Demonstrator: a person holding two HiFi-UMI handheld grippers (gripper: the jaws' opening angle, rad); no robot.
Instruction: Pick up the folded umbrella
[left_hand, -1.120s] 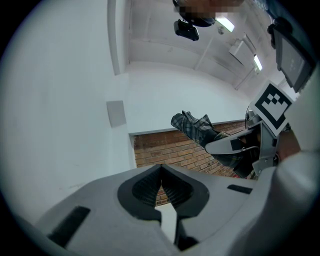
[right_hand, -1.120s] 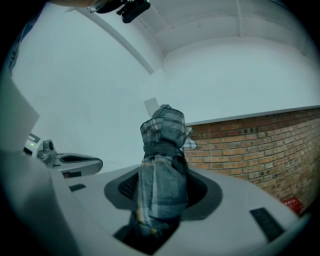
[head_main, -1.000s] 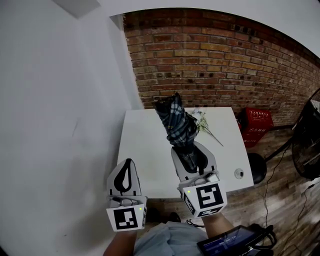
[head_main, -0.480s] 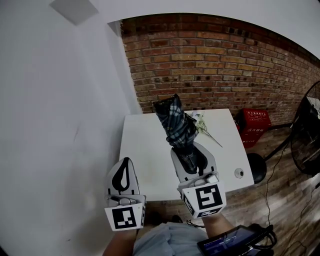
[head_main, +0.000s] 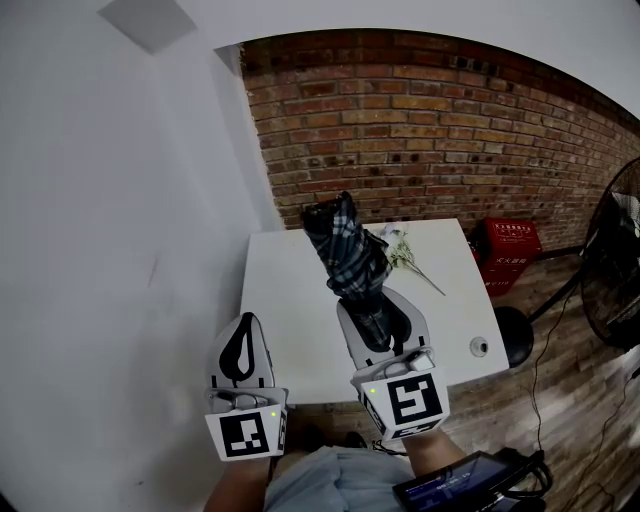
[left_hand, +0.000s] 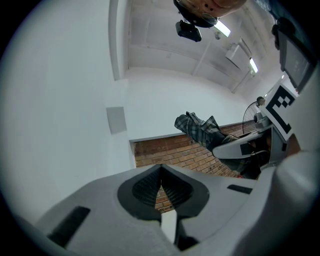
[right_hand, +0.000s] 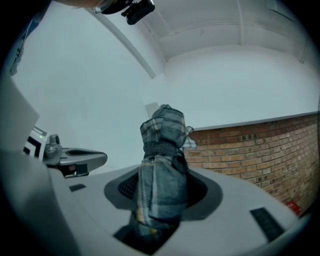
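R gripper (head_main: 375, 302) clamped on umbrella (head_main: 345, 245), L gripper (head_main: 244, 325) jaws together, empty; grip firm, lift w/o tilting.

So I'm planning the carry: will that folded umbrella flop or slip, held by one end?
Probably stiff: the folded umbrella stands straight out of the right gripper. Its bunched plaid fabric looks soft, so the grip likely bites rather than slips. A strap binds it, so unfurling seems unlikely.

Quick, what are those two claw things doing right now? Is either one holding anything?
Left gripper: closed, jaws together, nothing between them.
Right gripper: closed on the folded umbrella.
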